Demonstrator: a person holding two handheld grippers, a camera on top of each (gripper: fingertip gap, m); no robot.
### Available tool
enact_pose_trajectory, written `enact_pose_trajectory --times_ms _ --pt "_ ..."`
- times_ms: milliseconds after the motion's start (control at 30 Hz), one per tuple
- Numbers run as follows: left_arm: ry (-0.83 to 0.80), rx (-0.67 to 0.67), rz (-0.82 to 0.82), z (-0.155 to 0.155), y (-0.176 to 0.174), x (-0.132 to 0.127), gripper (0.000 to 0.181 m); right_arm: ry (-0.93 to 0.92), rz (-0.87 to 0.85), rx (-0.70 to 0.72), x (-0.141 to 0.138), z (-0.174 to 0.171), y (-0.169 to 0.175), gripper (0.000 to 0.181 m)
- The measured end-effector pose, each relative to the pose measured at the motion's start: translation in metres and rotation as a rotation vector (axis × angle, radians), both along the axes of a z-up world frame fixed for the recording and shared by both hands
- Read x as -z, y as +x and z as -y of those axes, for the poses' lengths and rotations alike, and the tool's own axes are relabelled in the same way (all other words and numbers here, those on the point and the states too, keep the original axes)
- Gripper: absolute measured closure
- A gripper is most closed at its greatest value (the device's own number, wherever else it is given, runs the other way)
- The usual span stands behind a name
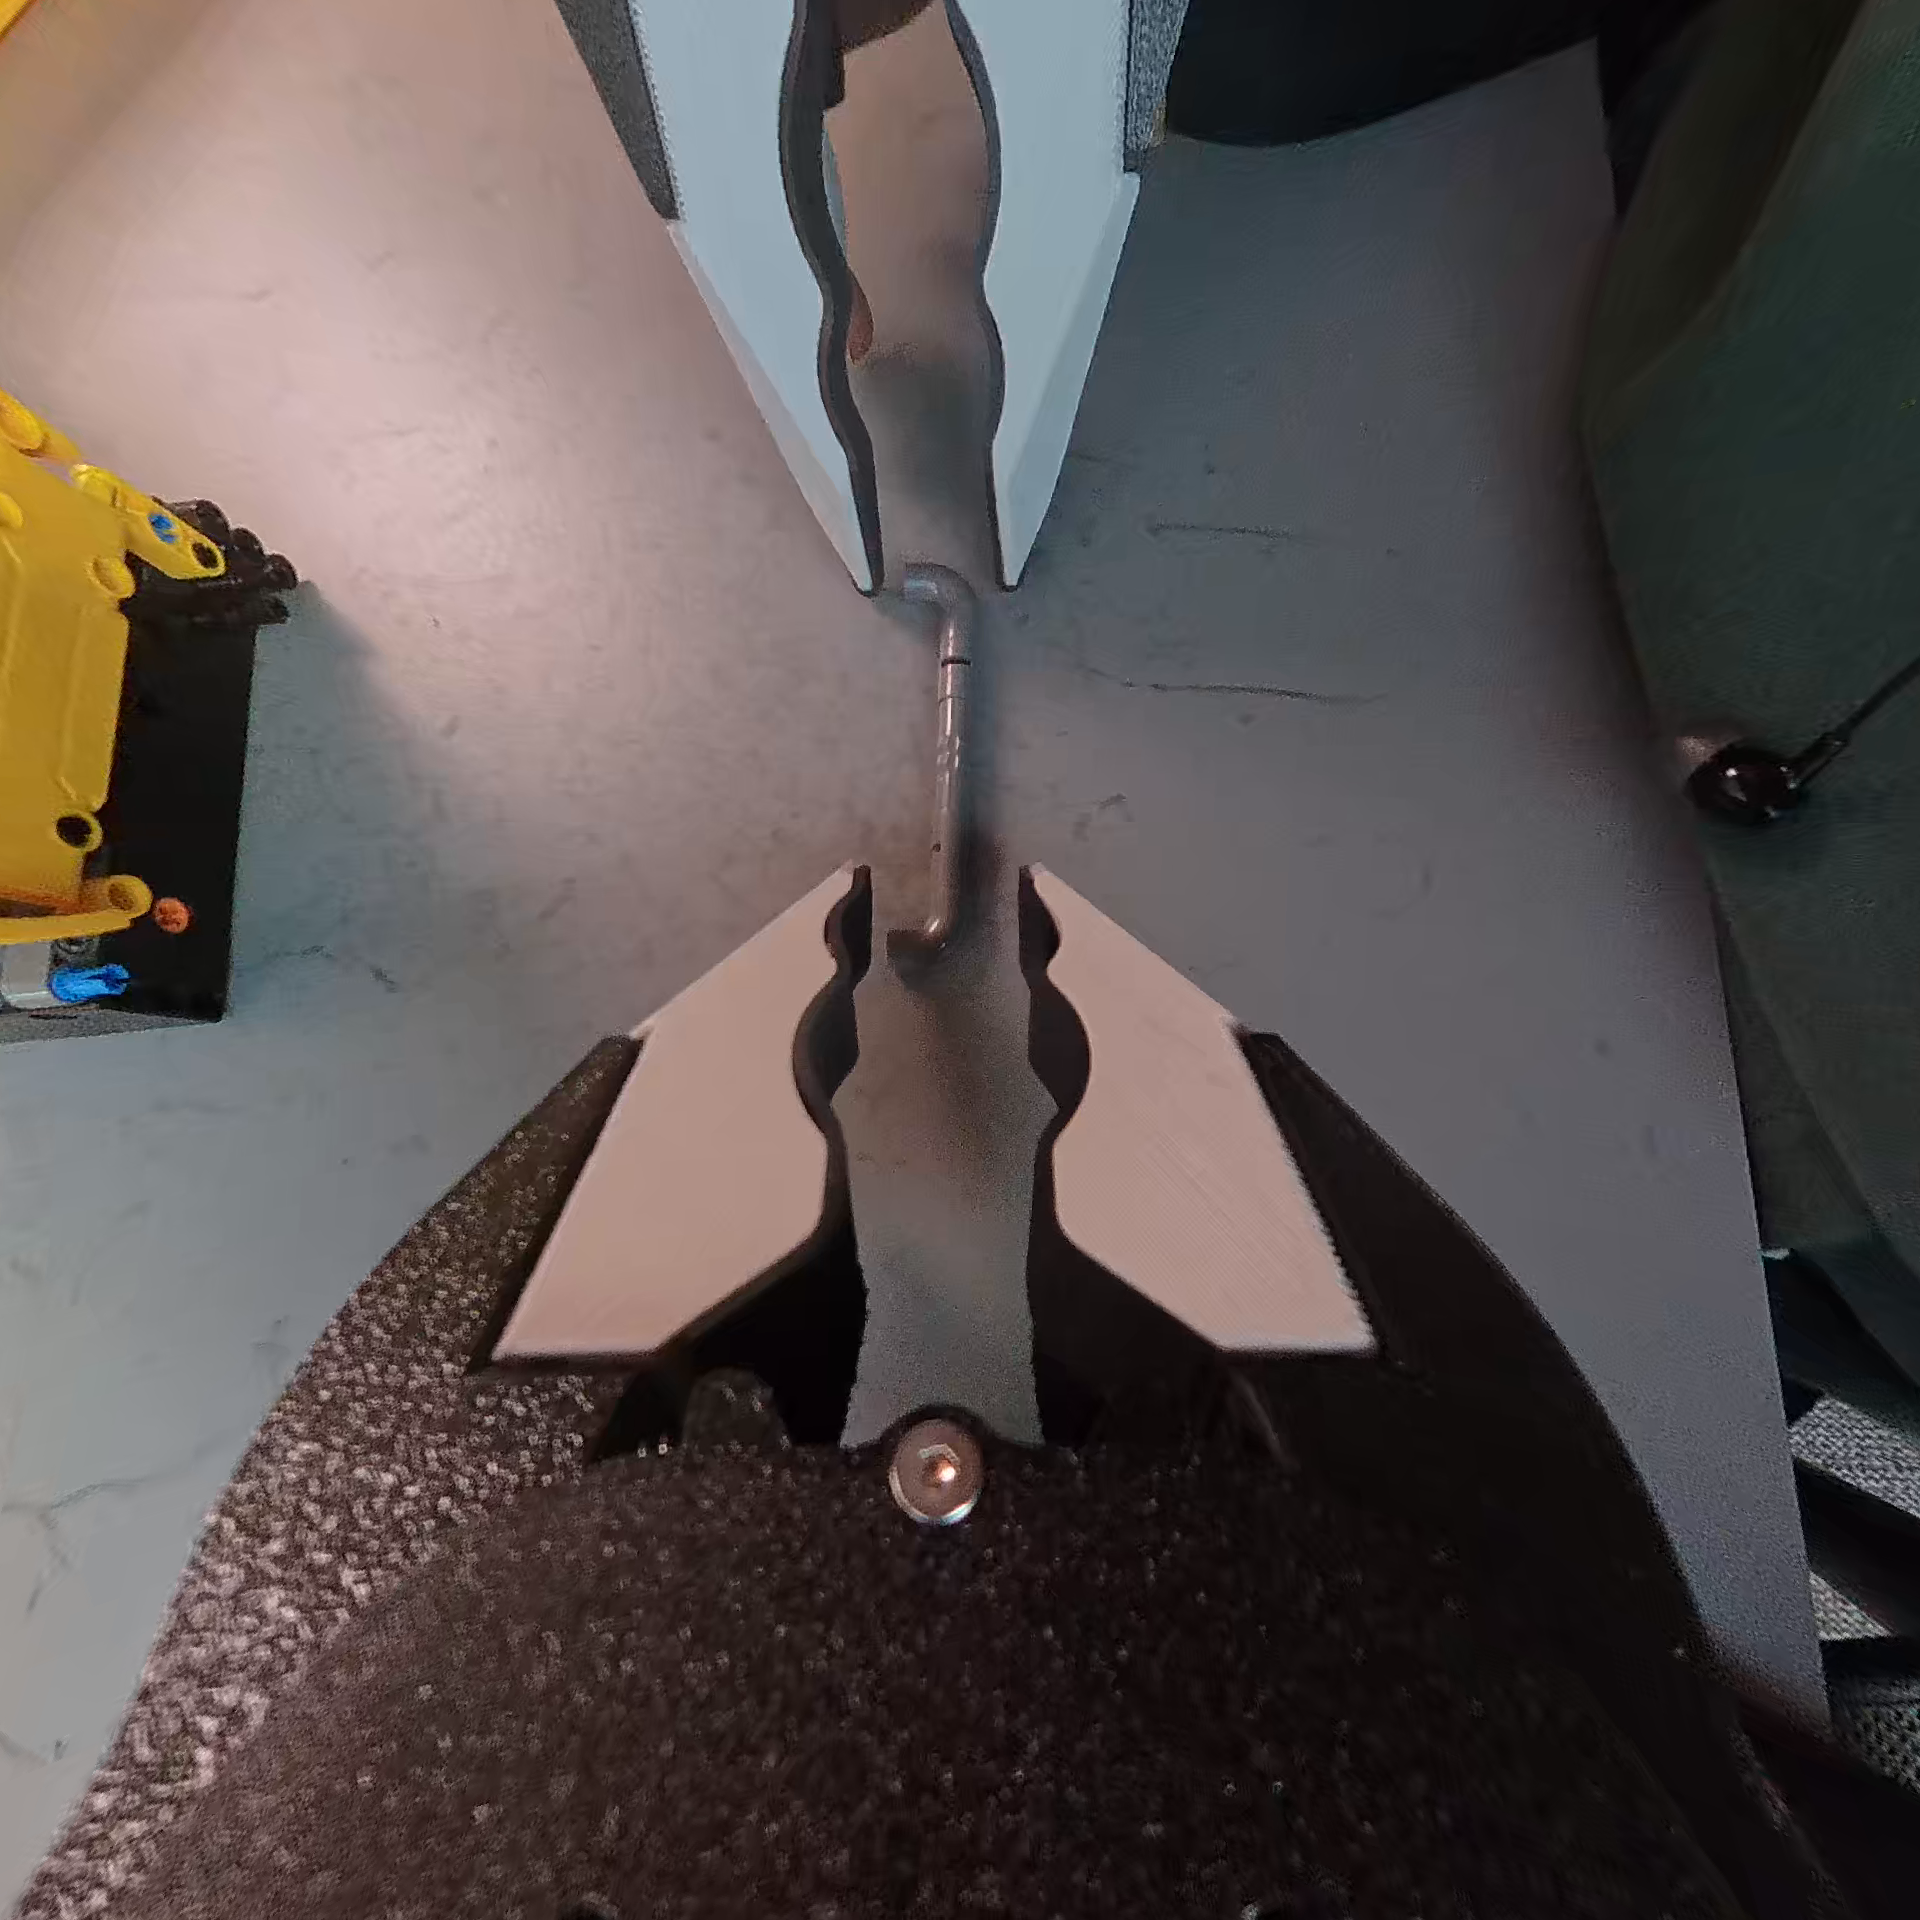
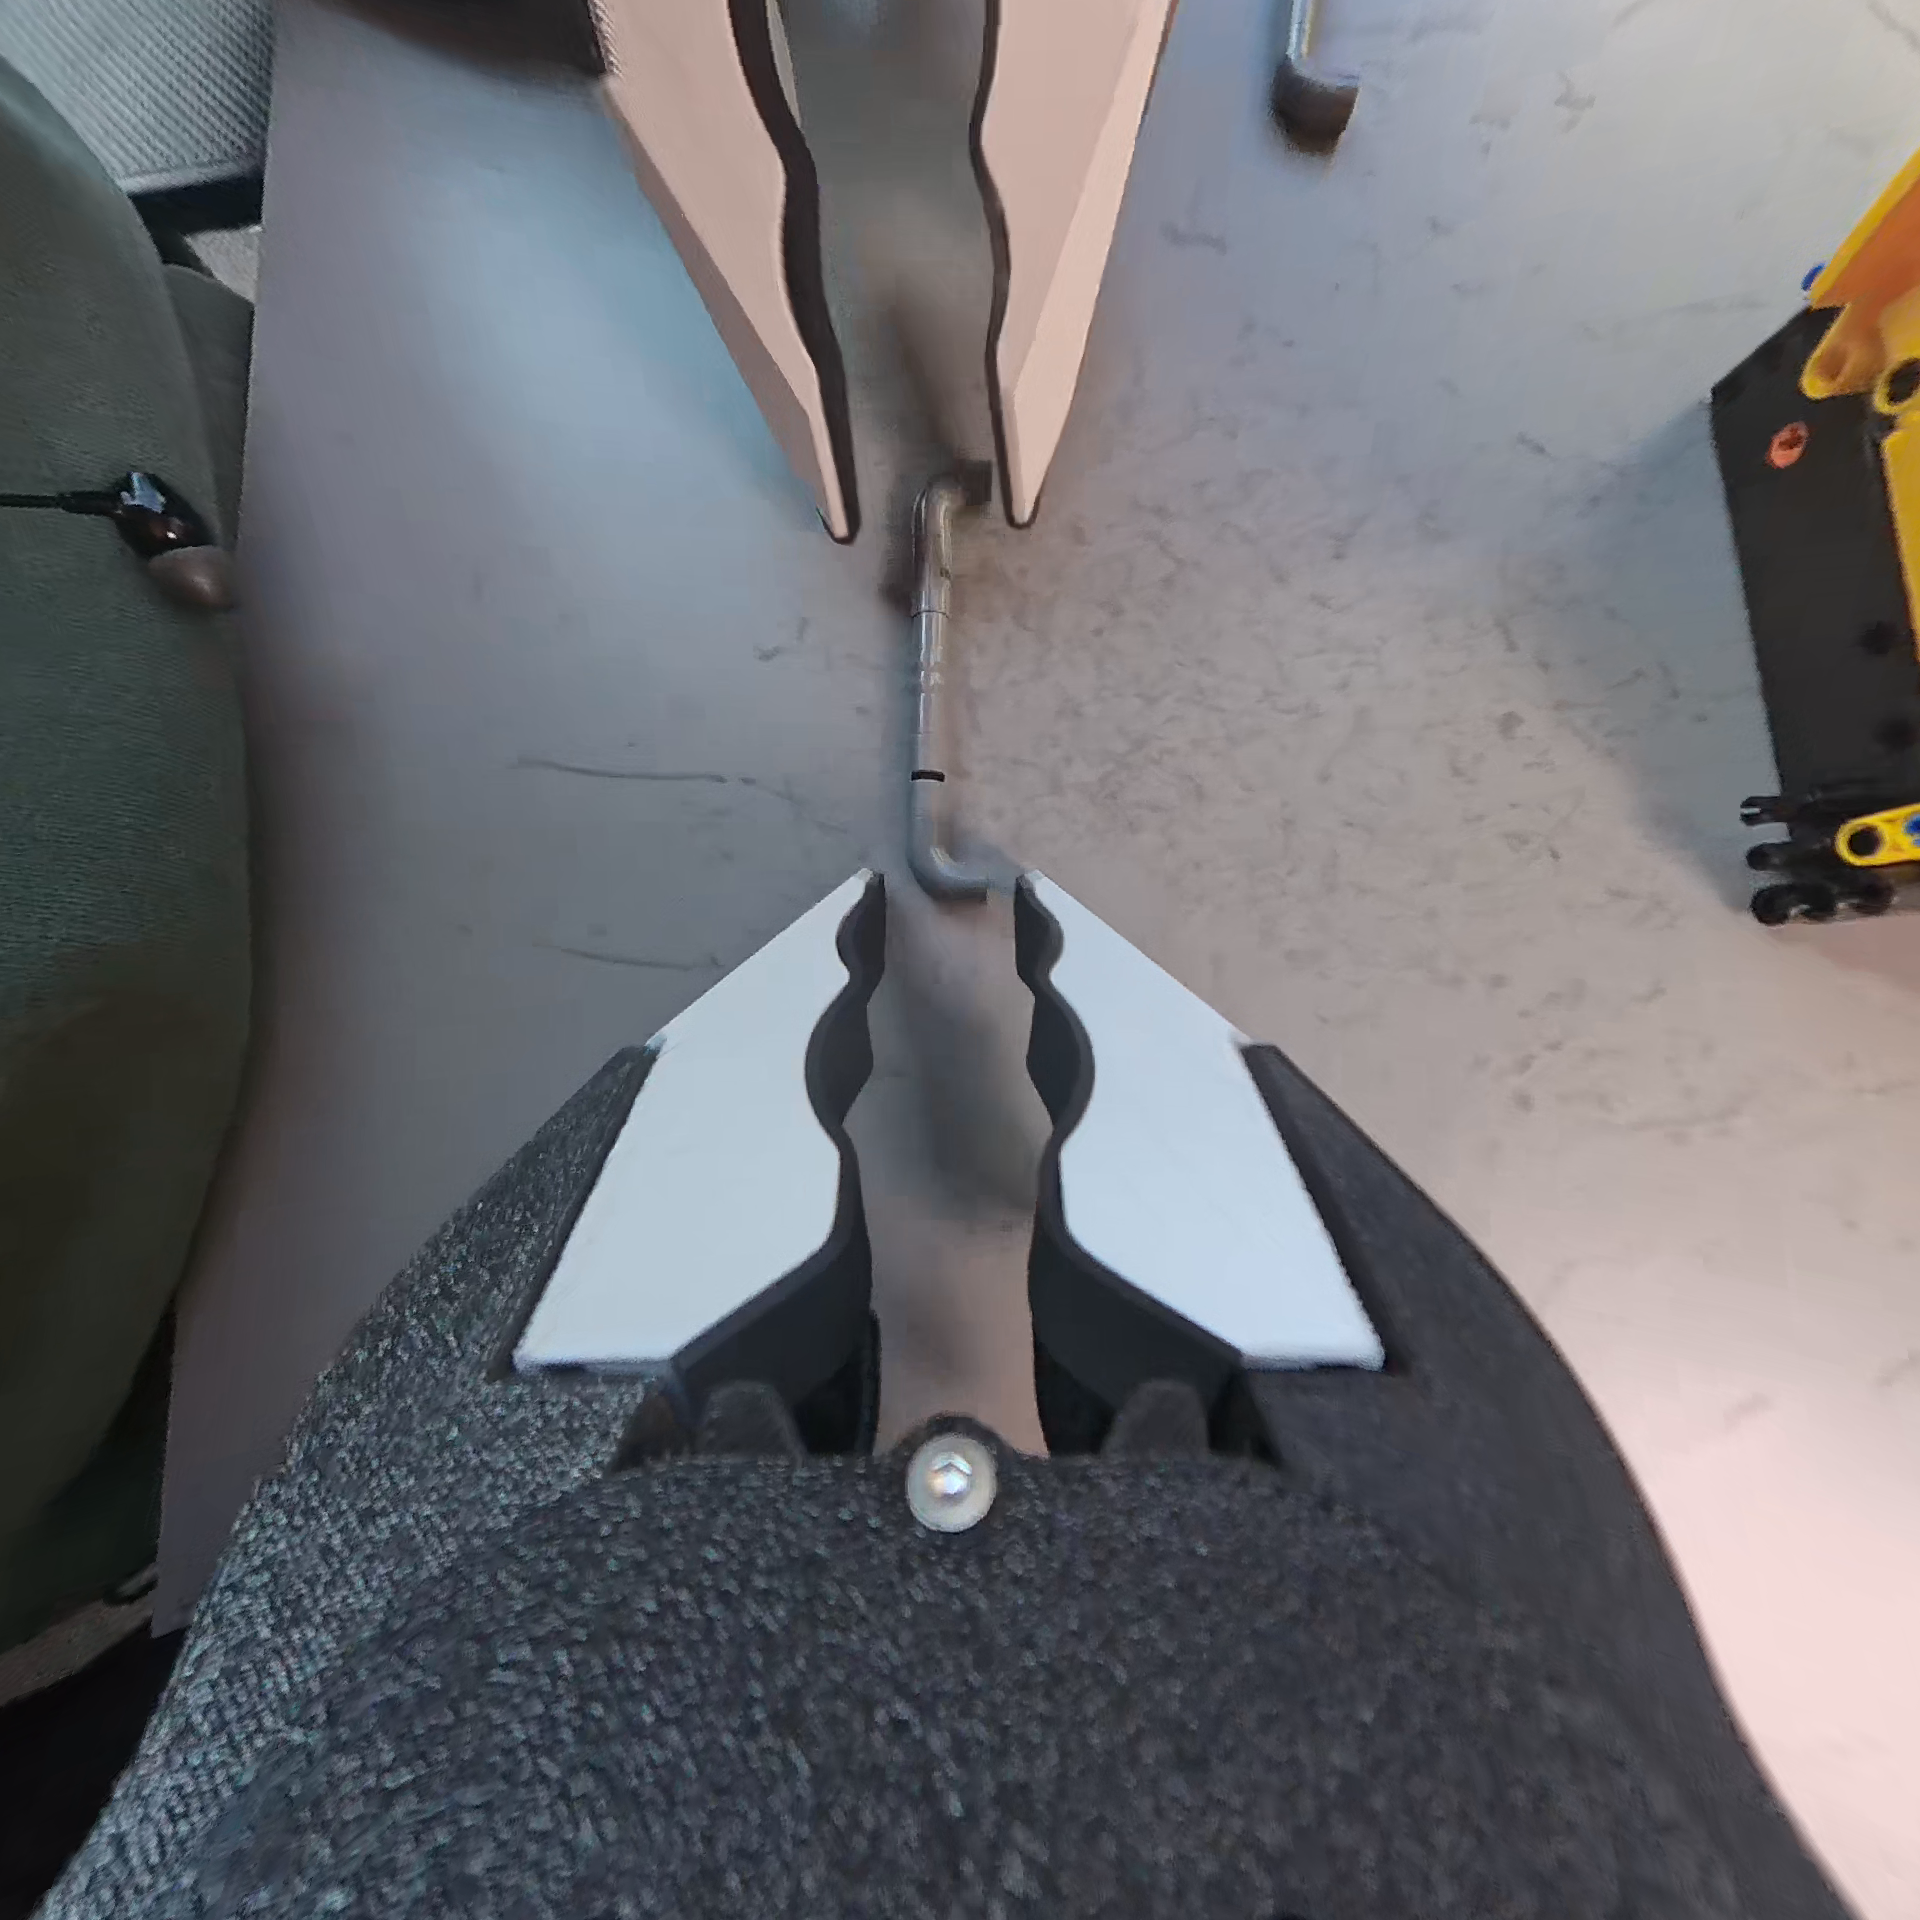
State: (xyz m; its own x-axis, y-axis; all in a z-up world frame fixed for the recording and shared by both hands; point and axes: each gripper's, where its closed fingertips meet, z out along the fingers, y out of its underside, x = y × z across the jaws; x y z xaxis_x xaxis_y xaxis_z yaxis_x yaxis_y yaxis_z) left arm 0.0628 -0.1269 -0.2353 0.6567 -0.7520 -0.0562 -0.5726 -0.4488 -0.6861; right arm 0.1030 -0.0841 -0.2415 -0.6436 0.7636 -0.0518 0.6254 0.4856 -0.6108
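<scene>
Left gripper: your left gripper [image 1: 943, 878] sits low over the grey table [image 1: 468, 416], its white fingers [image 1: 717, 1153] spread with a clear gap between the black wavy pads. Nothing is pinched between them.

Right gripper: your right gripper [image 2: 948, 883] faces the left one head-on, fingers [image 2: 717, 1164] likewise spread and holding nothing. From the left wrist view it shows at the top as the opposing pair of tips [image 1: 940, 587]; from the right wrist view the left gripper shows the same way [image 2: 920, 525].

Metal rod: a thin grey metal rod [image 1: 951, 769] with a short bend at each end lies flat on the table, in line between your two grippers. One bent end lies in the mouth of your left fingers, the other right at the tips of your right ones. In the right wrist view the same rod [image 2: 925, 686] has its near hook just ahead of your right fingertips. Whether any tip touches it, you cannot tell.

Second rod: another bent metal piece [image 2: 1314, 88] lies farther off, beside the left gripper, partly cut by the frame edge.

Block model: a yellow and black building-block model [image 1: 114, 769] stands well to the side on the table [image 2: 1351, 520], seen again in the right wrist view [image 2: 1839, 582].

Person: dark green clothing [image 1: 1787, 468] with a black drawstring toggle [image 1: 1745, 784] lies along the table edge.
</scene>
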Motion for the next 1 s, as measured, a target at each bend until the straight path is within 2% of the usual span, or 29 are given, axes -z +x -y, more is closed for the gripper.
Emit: enact_pose_trajectory --times_ms 200,367,1000 --pt "-0.021 -0.021 0.043 0.004 -0.02 -0.002 0.157 -0.035 -0.027 0.047 0.0 -0.001 0.001 0.158" --pt "-0.06 0.005 0.045 0.005 -0.013 0.008 0.169 -0.016 -0.029 0.049 0.0 -0.001 -0.001 0.167" --pt "-0.048 0.012 0.045 0.005 -0.011 0.008 0.17 0.034 -0.029 0.009 0.001 0.001 -0.003 0.17"
